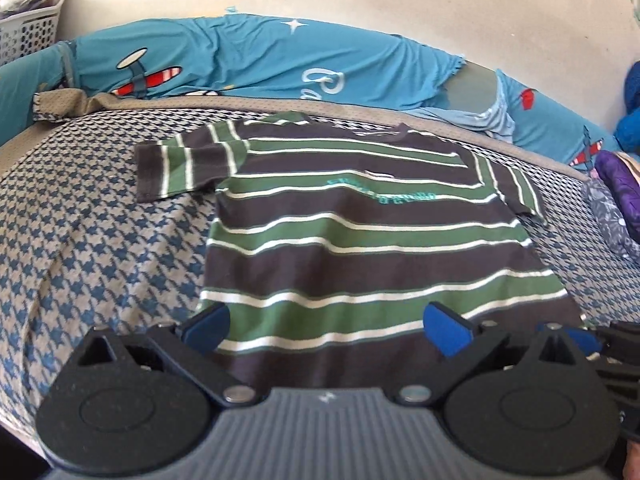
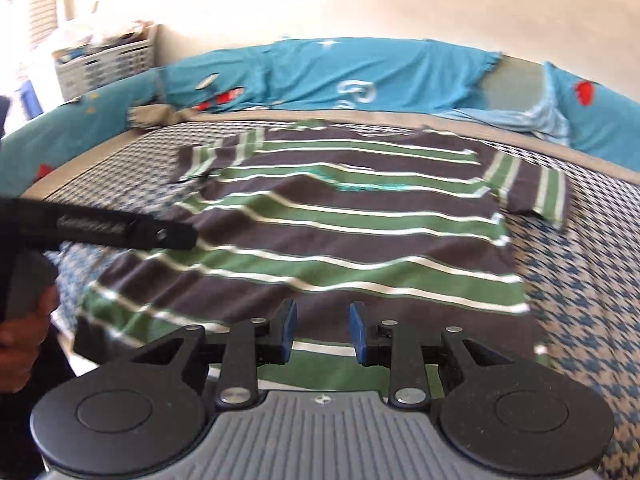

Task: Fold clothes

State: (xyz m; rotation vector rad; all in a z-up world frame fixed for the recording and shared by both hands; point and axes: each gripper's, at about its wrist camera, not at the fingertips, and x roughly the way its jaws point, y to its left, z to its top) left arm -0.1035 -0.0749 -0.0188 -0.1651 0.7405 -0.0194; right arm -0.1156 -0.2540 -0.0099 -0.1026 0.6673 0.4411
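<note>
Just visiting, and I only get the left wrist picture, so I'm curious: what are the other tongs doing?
Observer: The right tongs stand slightly open over the striped shirt, at its near hem, with nothing between them.
Visitor: Who holds the tool I'm looking through?
Observer: A hand grips it, at the picture's left edge.
Visitor: Anything beside the basket?
Observer: Something blue, too blurred to name, stands left of the white basket.

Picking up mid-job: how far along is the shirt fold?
Done: the green, brown and white striped T-shirt lies spread flat on the houndstooth bed cover, sleeves out. In hand: nothing; both tongs, left and right, hover open over the hem. Left: every fold.
</note>
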